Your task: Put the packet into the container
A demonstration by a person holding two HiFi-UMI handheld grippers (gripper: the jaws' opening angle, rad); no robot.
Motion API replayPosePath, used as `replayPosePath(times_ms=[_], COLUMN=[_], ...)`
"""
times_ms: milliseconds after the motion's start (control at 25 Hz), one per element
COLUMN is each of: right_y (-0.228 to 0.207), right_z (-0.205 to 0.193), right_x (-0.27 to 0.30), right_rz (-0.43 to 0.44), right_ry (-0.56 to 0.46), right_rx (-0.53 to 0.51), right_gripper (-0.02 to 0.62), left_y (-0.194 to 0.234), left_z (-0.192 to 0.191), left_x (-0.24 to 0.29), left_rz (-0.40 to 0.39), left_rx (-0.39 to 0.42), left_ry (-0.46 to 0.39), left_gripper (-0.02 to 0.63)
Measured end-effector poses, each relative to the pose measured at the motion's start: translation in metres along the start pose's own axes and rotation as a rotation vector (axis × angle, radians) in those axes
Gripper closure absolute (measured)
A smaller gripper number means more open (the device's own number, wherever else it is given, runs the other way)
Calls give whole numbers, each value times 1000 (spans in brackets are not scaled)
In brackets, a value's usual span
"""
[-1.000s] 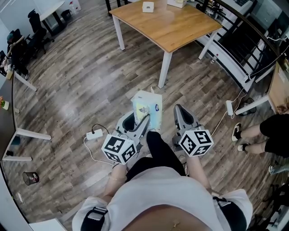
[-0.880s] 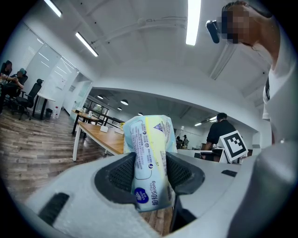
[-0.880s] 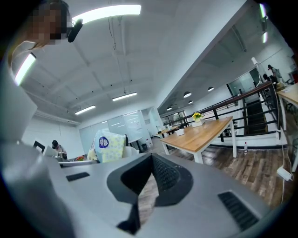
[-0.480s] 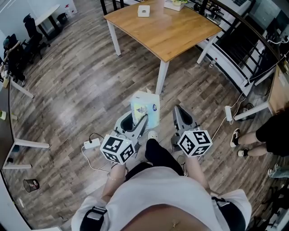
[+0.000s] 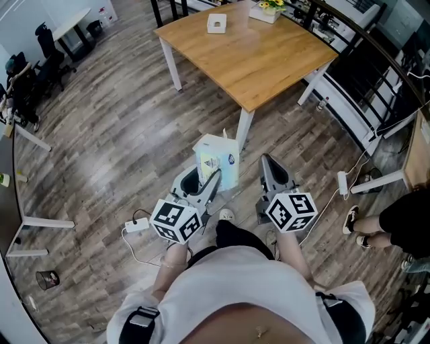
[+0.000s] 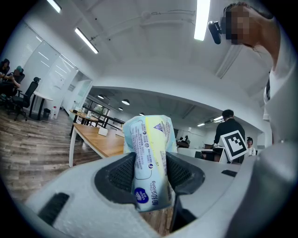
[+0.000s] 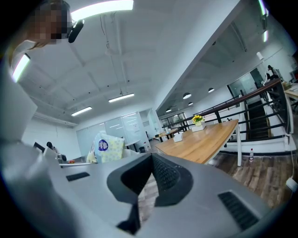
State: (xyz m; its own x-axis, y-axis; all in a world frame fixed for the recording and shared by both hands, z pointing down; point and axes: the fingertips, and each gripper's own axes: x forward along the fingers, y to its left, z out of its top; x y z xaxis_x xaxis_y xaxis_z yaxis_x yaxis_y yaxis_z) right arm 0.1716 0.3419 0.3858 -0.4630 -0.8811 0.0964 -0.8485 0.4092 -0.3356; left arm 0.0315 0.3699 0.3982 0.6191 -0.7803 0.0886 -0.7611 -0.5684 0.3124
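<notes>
My left gripper is shut on a pale blue and yellow packet, which stands upright between the pads above the wooden floor. In the left gripper view the packet fills the gap between the jaws of that gripper. Beside it my right gripper is shut with nothing in it; its pads meet in the right gripper view. Ahead stands a wooden table with a small white box and a white holder with yellow flowers at its far side.
A power strip with its cable lies on the floor at my left, another strip at my right. A seated person's legs show at the right edge. A black railing runs behind the table. Desks and chairs stand far left.
The table has come closer in the head view as the person walks toward it. Both grippers keep their pose, and the packet stays clamped in the left one.
</notes>
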Motion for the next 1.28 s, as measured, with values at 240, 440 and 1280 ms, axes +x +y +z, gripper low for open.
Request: replayPosePath(times_ms=[240, 440, 1280], right_y=[-28, -50, -59], right_z=[15, 25, 14], right_x=[58, 101, 122], right_rz=[18, 29, 67], right_ry=[17, 19, 22], right_rx=[7, 12, 24], right_gripper=[583, 583, 583], left_y=[33, 57, 73], left_z=[21, 30, 19], left_x=[53, 92, 107], left_rz=[16, 29, 61], left_rx=[-1, 1, 29], left_ry=[-7, -4, -5], left_gripper=[417, 416, 416])
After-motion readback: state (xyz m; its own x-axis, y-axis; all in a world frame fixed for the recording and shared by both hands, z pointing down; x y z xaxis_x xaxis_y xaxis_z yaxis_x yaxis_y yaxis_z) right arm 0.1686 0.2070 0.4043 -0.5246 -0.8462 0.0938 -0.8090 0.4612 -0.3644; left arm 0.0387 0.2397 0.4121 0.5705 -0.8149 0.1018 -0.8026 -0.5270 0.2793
